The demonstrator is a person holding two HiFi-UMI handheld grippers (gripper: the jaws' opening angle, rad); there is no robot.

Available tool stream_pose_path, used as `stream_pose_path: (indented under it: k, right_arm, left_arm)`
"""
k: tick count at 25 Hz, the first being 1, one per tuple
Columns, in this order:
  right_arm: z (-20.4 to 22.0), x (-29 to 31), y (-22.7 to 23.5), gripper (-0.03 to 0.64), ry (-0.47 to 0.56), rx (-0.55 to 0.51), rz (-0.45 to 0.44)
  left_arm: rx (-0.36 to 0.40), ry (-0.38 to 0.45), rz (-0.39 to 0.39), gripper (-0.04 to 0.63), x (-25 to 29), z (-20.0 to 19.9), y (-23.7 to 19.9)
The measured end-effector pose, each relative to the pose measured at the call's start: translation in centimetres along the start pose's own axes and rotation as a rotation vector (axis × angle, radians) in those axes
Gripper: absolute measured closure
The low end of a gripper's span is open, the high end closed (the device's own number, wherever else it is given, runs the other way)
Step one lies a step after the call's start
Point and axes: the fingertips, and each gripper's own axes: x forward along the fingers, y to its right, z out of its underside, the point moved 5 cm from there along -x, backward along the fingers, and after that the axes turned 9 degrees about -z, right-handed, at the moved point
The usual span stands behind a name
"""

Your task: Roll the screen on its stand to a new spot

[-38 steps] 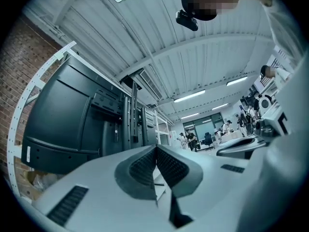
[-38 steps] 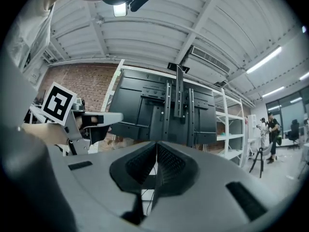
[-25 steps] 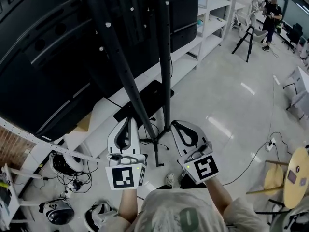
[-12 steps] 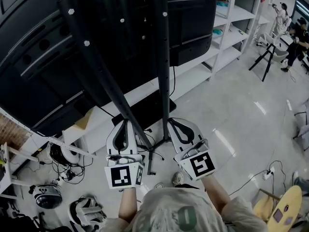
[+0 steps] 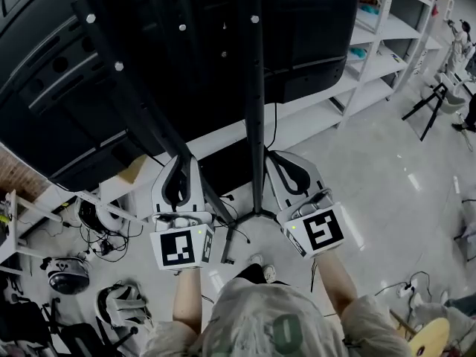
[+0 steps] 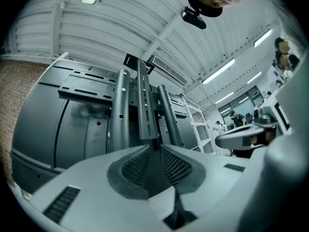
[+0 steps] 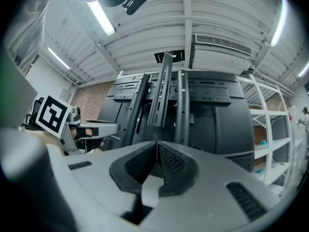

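While I am holding the left gripper (image 5: 183, 162) and the right gripper (image 5: 277, 158) out toward the stand (image 5: 254, 199), the screen (image 5: 312, 21) is hanging over them, its black back filling the top of the head view. It is riding on the stand's dark posts, close in front of me, and white shelving (image 5: 390, 47) is standing just behind it on the right.

Left gripper: aiming at the slanted post (image 5: 141, 103), which is crossing just past its tip in the head view. Its jaws have just been opening. In the left gripper view they are standing a narrow slit apart, with nothing lying between the pads (image 6: 136, 167). I cannot tell whether the tip is touching the post.

Right gripper: aiming just beside the upright post (image 5: 255, 110), on its right side. Its jaws are meeting at the tips and gripping nothing. The posts and the screen's back are rising straight ahead in the right gripper view; contact with them is not showing clearly.

Stand's feet are resting on the pale glossy floor (image 5: 387, 177), between the two grippers in the head view. Loose cables (image 5: 104, 233) are lying on the floor off to my left.
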Motion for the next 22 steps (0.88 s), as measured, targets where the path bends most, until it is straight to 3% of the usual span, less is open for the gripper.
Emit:
stream_pose_path:
  k: [5, 6, 7, 8, 16, 22]
  right_arm:
    - [-0.5, 2.7, 2.3, 0.565, 0.012, 0.031, 0.039]
    - [-0.3, 3.4, 2.7, 0.443, 0.012, 0.046, 0.045]
    - [0.1, 4.1, 3.0, 0.362, 0.005, 0.060, 0.053]
    - [0.6, 4.7, 3.5, 0.360, -0.010, 0.070, 0.065]
    - [4.4, 10.6, 7.1, 0.356, -0.123, 0.134, 0.144]
    - [6.1, 13.2, 8.6, 0.356, -0.176, 0.126, 0.174]
  left_arm:
    - [-0.001, 0.026, -0.081, 0.344, 2.1, -0.9, -1.5]
    - [-0.004, 0.020, -0.104, 0.307, 2.5, -0.8, -2.0]
    - [-0.010, 0.009, -0.122, 0.284, 3.0, -0.5, -2.6]
    - [-0.021, -0.007, -0.132, 0.268, 3.5, -0.1, -3.1]
    - [-0.129, -0.121, -0.183, 0.249, 6.9, 2.8, -6.4]
    - [-0.129, -0.168, -0.166, 0.249, 8.8, 3.5, -6.4]
